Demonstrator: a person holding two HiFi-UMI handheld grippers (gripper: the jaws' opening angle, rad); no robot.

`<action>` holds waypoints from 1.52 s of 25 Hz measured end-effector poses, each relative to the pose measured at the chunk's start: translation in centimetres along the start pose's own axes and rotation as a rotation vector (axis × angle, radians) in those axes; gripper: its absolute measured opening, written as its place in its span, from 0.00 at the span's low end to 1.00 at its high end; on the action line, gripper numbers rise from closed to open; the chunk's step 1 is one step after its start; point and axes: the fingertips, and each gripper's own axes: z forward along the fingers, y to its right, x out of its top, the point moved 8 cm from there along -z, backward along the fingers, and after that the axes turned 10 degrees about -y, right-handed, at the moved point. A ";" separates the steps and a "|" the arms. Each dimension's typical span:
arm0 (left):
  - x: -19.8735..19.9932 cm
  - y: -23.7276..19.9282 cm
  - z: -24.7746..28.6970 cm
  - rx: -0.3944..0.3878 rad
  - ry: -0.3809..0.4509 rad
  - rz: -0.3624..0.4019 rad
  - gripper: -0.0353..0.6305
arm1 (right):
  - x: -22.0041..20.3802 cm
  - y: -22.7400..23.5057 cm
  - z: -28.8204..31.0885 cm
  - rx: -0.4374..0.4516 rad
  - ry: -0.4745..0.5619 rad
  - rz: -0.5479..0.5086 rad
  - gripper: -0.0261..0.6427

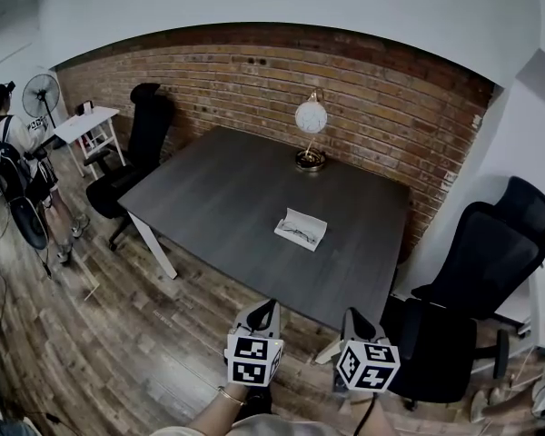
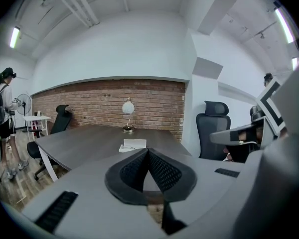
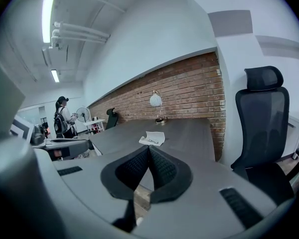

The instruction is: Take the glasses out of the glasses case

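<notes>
A white glasses case [image 1: 301, 229] lies open on the dark table [image 1: 218, 198], right of its middle, with dark-rimmed glasses [image 1: 297, 234] inside. The case [image 2: 133, 145] is small and far off in the left gripper view, and the case [image 3: 152, 138] is likewise distant in the right gripper view. My left gripper [image 1: 264, 311] and right gripper [image 1: 352, 321] hang side by side off the table's near edge, well short of the case. Both are shut with nothing between the fingertips.
A round-shaded desk lamp [image 1: 311, 133] stands at the table's far edge by the brick wall. Black office chairs stand at the far left [image 1: 136, 157] and close on the right [image 1: 472, 298]. A person [image 1: 18, 175] stands at the far left near a fan [image 1: 41, 91].
</notes>
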 end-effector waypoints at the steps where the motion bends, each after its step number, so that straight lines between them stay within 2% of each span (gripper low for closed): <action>1: 0.1 -0.2 0.4 -0.001 0.000 0.001 0.08 | 0.2 0.1 0.4 -0.002 0.002 0.001 0.09; 22: 7.1 -8.1 11.6 -0.065 0.033 -0.023 0.08 | 8.8 -0.6 11.1 -0.072 0.025 -0.004 0.09; 38: 10.3 -14.2 19.4 -0.115 0.015 -0.017 0.08 | 12.8 -1.9 19.7 -0.115 -0.005 0.006 0.09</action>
